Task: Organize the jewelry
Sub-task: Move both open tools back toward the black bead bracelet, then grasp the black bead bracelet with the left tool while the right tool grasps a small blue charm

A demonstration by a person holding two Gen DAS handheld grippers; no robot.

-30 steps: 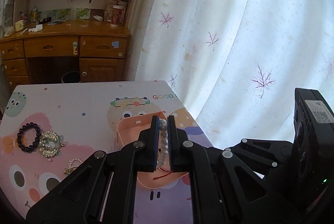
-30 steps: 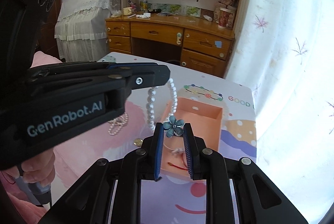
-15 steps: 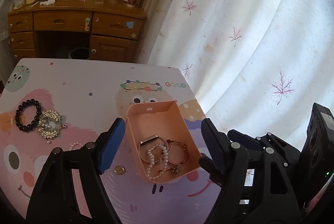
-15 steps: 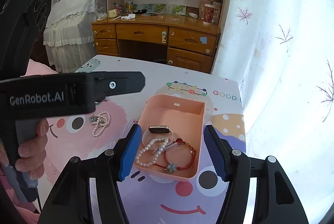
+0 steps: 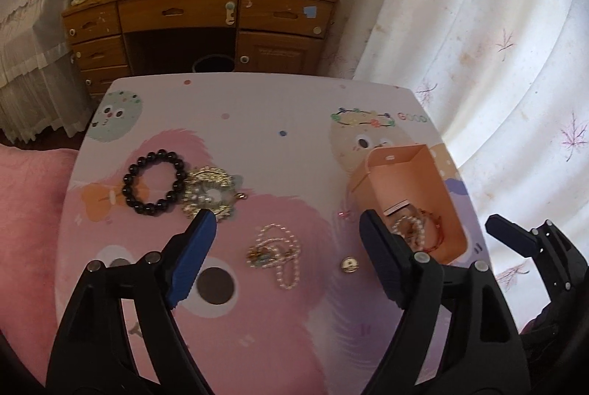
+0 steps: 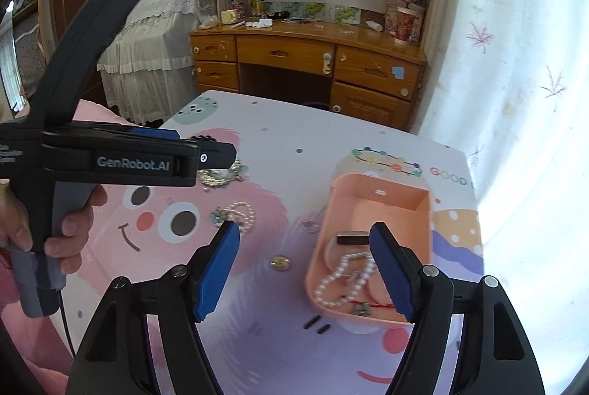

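My left gripper hangs over the table with its jaws still opening and nothing held; a pearl necklace with a pendant lies on the cloth below the gap. Left of it lie a black bead bracelet and a gold brooch. My right gripper is also opening and empty, its right finger above the pink box. Inside the box lie a pearl bracelet, a dark band and a red-string piece. A gold coin charm rests between necklace and box.
The table carries a pink cartoon cloth. A person's hand grips the left gripper's handle. A small pink ring lies by the box. White curtain hangs right; a wooden desk stands behind.
Both grippers were shut on a pearl bracelet and a flower piece above the box; they opened and the pieces now lie inside. The left gripper swung left over the loose jewelry.
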